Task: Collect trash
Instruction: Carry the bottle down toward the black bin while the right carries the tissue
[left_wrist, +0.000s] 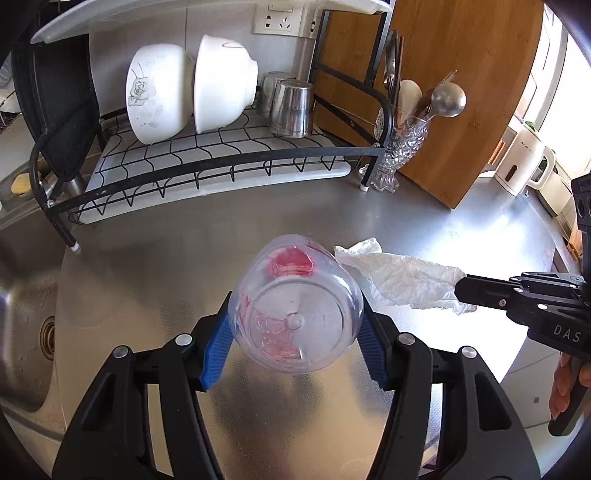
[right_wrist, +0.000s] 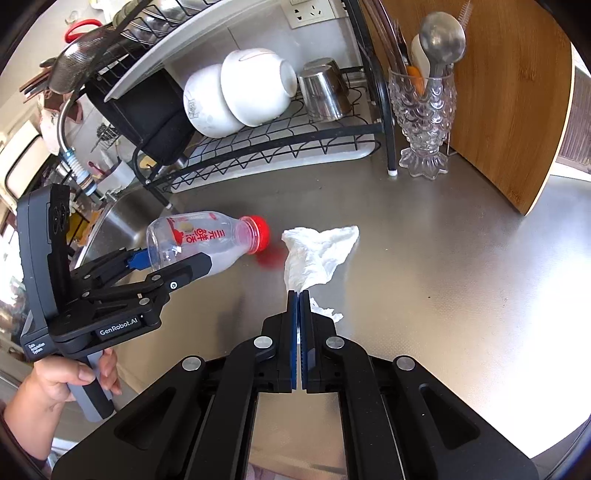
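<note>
A clear plastic bottle (left_wrist: 291, 280) with a red cap and red print is held at its base end between the blue pads of my left gripper (left_wrist: 295, 332), just above the steel counter (left_wrist: 155, 266). In the right wrist view the bottle (right_wrist: 199, 236) lies on its side in the left gripper (right_wrist: 173, 262), its cap pointing right. My right gripper (right_wrist: 299, 294) is shut on a corner of a crumpled white tissue (right_wrist: 317, 254), which hangs off its tips beside the cap. The left wrist view shows the tissue (left_wrist: 402, 278) and the right gripper (left_wrist: 461, 290) at the right.
A black wire dish rack (left_wrist: 221, 155) with white bowls and steel cups stands at the back. A glass fish-shaped utensil holder (right_wrist: 424, 122) and a wooden board (right_wrist: 517, 92) are at the back right, a sink (left_wrist: 33, 332) at the left, a white kettle (left_wrist: 524, 162) far right.
</note>
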